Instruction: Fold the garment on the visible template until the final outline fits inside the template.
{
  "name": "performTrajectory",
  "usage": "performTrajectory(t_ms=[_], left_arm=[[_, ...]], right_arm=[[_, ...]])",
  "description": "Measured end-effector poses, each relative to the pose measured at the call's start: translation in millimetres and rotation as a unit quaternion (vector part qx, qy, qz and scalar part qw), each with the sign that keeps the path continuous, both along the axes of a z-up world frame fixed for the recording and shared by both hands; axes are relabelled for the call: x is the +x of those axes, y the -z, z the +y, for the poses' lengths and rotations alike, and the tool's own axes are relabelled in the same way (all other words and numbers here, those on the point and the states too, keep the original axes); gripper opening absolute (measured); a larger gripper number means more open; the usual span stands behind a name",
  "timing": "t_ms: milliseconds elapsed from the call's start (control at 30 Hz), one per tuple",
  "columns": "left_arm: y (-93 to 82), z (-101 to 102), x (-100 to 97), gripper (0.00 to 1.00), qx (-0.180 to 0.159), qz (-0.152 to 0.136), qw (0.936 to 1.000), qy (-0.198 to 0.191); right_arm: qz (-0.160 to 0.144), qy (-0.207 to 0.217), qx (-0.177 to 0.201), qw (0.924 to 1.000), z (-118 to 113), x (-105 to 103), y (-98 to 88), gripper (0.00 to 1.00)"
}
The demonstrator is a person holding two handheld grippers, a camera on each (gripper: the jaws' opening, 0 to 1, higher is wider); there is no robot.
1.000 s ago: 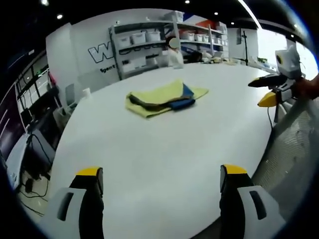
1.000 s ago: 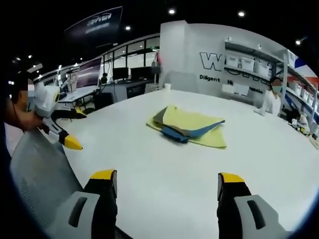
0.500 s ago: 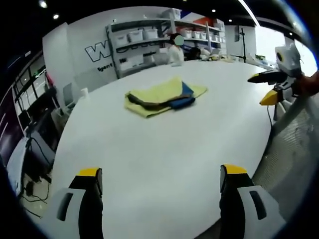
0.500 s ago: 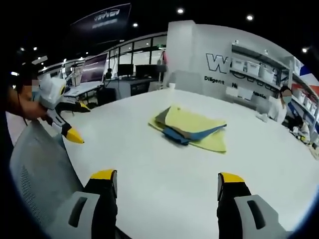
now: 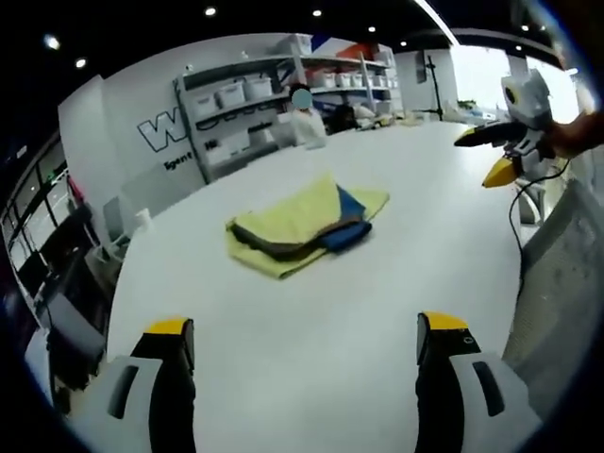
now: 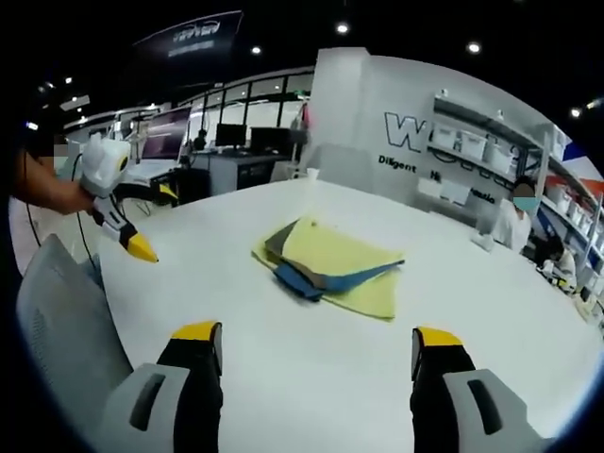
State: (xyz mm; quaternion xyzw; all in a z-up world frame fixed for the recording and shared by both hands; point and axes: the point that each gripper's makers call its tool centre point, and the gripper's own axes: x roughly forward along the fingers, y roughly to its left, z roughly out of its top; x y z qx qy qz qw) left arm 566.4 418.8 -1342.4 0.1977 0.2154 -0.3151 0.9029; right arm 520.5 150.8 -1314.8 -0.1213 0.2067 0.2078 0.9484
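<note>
Two grippers hang over the near edge of a smooth white worktop (image 5: pixel 311 321), each with its jaws spread wide and nothing between them. The left gripper (image 5: pixel 307 344) shows black fingers capped with yellow tips and grey plastic shells below; the right gripper (image 6: pixel 311 351) is built the same way. Each also appears in the other's view, off to the side with its pointed yellow tips held above the worktop's rim (a hand grips the white body behind them).

Well ahead of both, near the middle of the round-edged worktop, lies the garment (image 5: pixel 300 223), a soft pile folded into a rough flat rectangle. Its top layer is pale yellow cloth, with a dark grey band and a blue layer showing at the open side (image 6: pixel 326 264). It rests apart from both grippers.

A grey mesh chair back (image 6: pixel 66 326) stands beside the worktop. Beyond, white shelving (image 5: pixel 255 99) carries pale storage boxes against a wall with large dark lettering.
</note>
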Motion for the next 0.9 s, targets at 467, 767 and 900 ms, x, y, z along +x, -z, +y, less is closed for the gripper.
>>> performTrajectory(t_ms=[467, 767, 900], left_arm=[[22.9, 0.0, 28.7, 0.97, -0.016, 0.015, 0.9997, 0.015], [27.4, -12.4, 50.7, 0.92, -0.013, 0.011, 0.9992, 0.037], [30.4, -18.9, 67.9, 0.9, -0.012, 0.009, 0.9992, 0.036]], right_arm=[[-0.012, -0.07, -0.083, 0.9941, -0.1, 40.4, 5.5, 0.82], [-0.016, -0.091, -0.108, 0.9898, -0.8, 64.8, 8.9, 0.82], [-0.026, -0.111, -0.131, 0.9849, 2.8, 73.9, 16.7, 0.77]])
